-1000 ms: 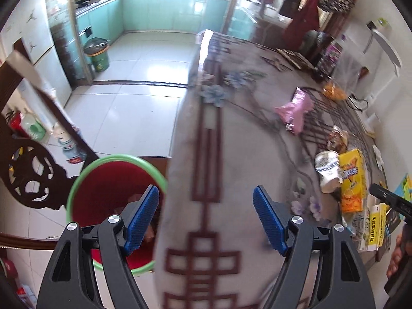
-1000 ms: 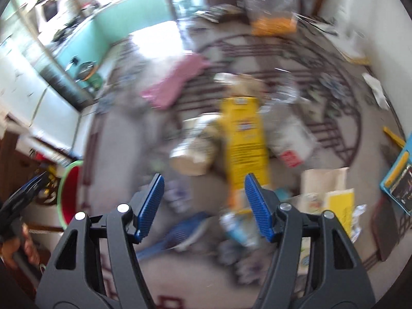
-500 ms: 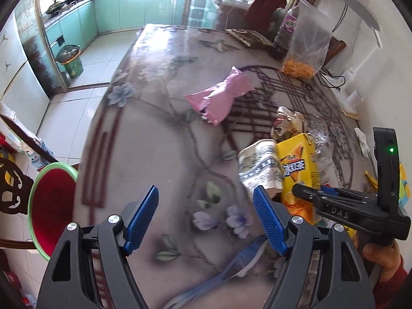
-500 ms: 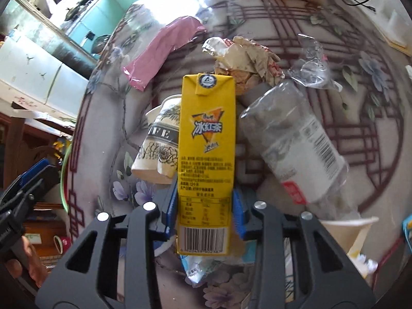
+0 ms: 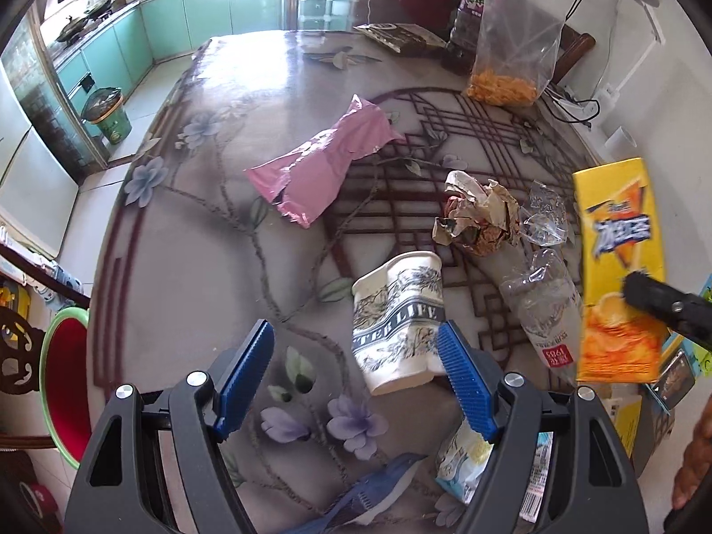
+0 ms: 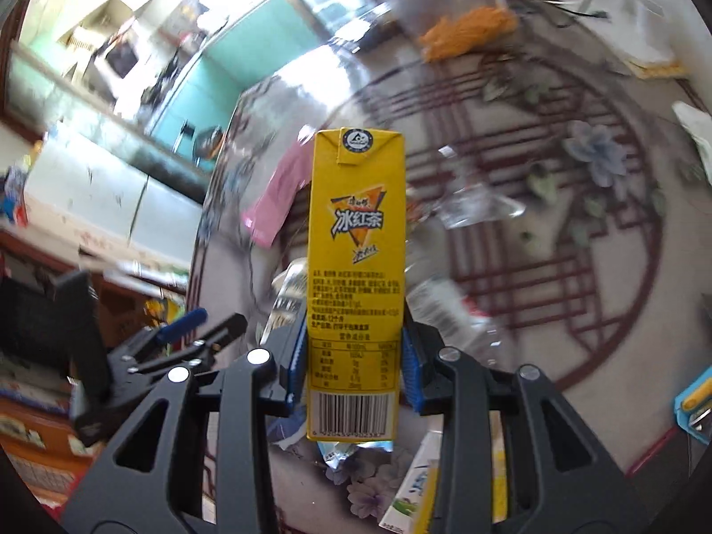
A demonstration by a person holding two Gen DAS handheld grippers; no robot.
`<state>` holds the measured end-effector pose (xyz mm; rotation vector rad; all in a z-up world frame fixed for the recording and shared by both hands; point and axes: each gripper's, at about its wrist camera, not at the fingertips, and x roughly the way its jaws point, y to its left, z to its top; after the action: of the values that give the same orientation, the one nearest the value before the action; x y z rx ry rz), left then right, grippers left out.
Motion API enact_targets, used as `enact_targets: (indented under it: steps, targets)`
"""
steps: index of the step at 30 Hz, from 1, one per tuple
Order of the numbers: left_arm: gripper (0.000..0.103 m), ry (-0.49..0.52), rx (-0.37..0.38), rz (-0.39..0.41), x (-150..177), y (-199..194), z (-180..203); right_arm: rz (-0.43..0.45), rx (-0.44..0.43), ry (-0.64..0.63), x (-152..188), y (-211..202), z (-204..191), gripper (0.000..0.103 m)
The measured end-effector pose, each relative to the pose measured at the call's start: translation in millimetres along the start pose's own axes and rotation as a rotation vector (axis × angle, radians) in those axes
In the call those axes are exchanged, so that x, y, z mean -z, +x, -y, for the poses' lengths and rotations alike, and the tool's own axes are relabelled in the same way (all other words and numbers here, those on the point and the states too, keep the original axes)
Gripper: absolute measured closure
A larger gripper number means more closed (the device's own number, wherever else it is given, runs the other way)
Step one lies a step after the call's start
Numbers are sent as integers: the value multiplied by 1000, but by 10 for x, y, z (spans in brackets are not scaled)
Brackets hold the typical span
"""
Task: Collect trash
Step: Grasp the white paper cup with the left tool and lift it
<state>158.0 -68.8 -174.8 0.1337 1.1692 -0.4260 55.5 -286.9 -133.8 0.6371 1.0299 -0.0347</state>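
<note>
My right gripper [image 6: 353, 369] is shut on a yellow iced-tea carton [image 6: 356, 240] and holds it lifted above the table; the carton also shows in the left wrist view [image 5: 618, 267]. My left gripper [image 5: 356, 382] is open, low over the table, with a crushed white paper cup [image 5: 398, 316] lying just ahead between its fingers, nearer the right pad. The left gripper shows in the right wrist view [image 6: 191, 329]. A red bin with a green rim [image 5: 62, 382] stands beside the table at the left.
On the floral table lie a pink plastic bag [image 5: 325, 164], crumpled brown paper [image 5: 480, 213], a clear crushed bottle [image 5: 547, 311], a blue comb [image 5: 369, 498], small wrappers [image 5: 463, 458] and a bag of orange snacks [image 5: 507, 58]. A chair back [image 5: 13, 351] stands at the left.
My right gripper has closed on the yellow carton and lifted it off the table. My left gripper has swung from the bin side over the table up to the paper cup.
</note>
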Motion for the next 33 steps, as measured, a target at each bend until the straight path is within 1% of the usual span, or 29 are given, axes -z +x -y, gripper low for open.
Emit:
enact_targets:
  steps: [3, 5, 7, 9, 13, 14, 16, 17, 18, 20, 24, 33]
  targets:
    - [30, 11, -3, -26, -63, 170, 76, 15, 2, 32, -37, -90, 123, 68]
    - [30, 17, -7, -66, -99, 306, 110, 17, -1, 40, -42, -98, 154, 68]
    - [30, 18, 5, -107, -118, 430, 143, 18, -5, 43, -63, -116, 148, 68]
    - [26, 16, 14, -118, -122, 517, 166, 18, -12, 43, -74, -107, 128, 68]
    - [26, 17, 24, -156, -116, 653, 221, 9, -21, 43, -77, -56, 119, 68]
    - [28, 16, 26, -160, -99, 675, 228, 7, -23, 45, -72, -41, 118, 68]
    - [37, 14, 31, -169, -67, 705, 229, 5, -26, 49, -60, -29, 115, 68]
    - [42, 17, 27, -162, -56, 698, 222, 5, -27, 50, -53, -24, 108, 68]
    - [43, 19, 30, -159, -53, 691, 221, 7, -26, 50, -48, -25, 100, 68]
    - [44, 17, 52, -147, -40, 652, 200, 10, -24, 50, -41, -27, 86, 68]
    - [45, 36, 47, -79, -34, 443, 161, 24, -23, 42, -37, -51, 25, 68]
    - [45, -22, 45, 27, 9, -77, -146, 23, -29, -3, 21, -3, -242, 68]
